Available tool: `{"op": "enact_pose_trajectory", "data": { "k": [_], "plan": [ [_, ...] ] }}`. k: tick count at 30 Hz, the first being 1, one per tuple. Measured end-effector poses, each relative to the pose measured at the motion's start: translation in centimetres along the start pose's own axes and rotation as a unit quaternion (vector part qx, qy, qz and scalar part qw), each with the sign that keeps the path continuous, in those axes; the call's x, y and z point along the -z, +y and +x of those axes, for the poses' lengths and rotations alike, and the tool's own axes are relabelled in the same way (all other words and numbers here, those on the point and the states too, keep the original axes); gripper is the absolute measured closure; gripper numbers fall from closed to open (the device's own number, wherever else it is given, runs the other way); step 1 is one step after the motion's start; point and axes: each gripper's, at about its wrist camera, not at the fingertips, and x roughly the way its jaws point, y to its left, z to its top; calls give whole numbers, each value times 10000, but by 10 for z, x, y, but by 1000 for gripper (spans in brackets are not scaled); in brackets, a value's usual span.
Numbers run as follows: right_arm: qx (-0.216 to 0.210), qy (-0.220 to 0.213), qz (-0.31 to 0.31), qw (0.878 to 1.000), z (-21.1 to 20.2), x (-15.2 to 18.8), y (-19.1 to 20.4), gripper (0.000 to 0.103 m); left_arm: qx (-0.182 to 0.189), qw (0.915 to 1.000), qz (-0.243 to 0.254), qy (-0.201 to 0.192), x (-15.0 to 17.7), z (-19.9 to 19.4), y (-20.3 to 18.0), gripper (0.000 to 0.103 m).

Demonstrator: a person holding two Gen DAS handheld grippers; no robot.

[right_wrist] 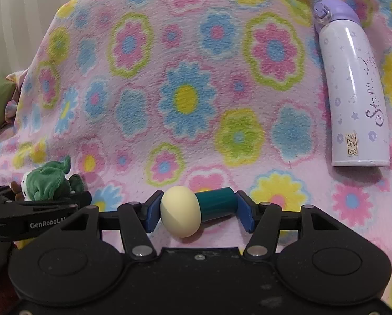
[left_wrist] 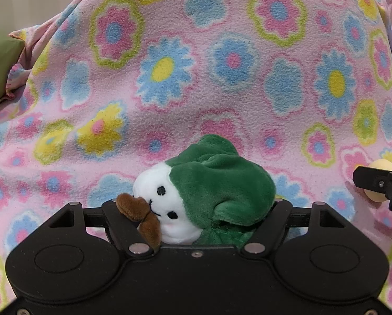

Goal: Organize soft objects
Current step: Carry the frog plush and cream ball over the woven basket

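The left gripper [left_wrist: 196, 210] is clamping a green and white plush toy [left_wrist: 204, 191] over a pink flowered blanket [left_wrist: 196, 65]; the right gripper [right_wrist: 198, 210] is squeezing a toy mushroom [right_wrist: 196, 208], cream cap against one blue pad, teal stem against the other; a white bottle [right_wrist: 353, 92] with a purple lid is lying on the blanket, well to the right.
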Motion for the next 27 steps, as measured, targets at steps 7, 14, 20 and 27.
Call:
{"op": "enact_pose_trajectory", "data": {
  "k": [7, 14, 20, 27],
  "plan": [
    [22, -14, 27, 10000, -1, 0, 0, 45, 4, 10000, -3, -4, 0, 1, 0, 32],
    [19, -7, 53, 10000, 0, 1, 0, 45, 38, 10000, 4, -14, -2, 3, 3, 34],
    [131, 77, -26, 9999, 2, 0, 4, 45, -48, 9999, 122, -75, -3, -4, 0, 38],
    [137, 106, 127, 9998, -40, -13, 4, 45, 74, 9998, -158, -3, -18, -58, -2, 38]
  ]
}}
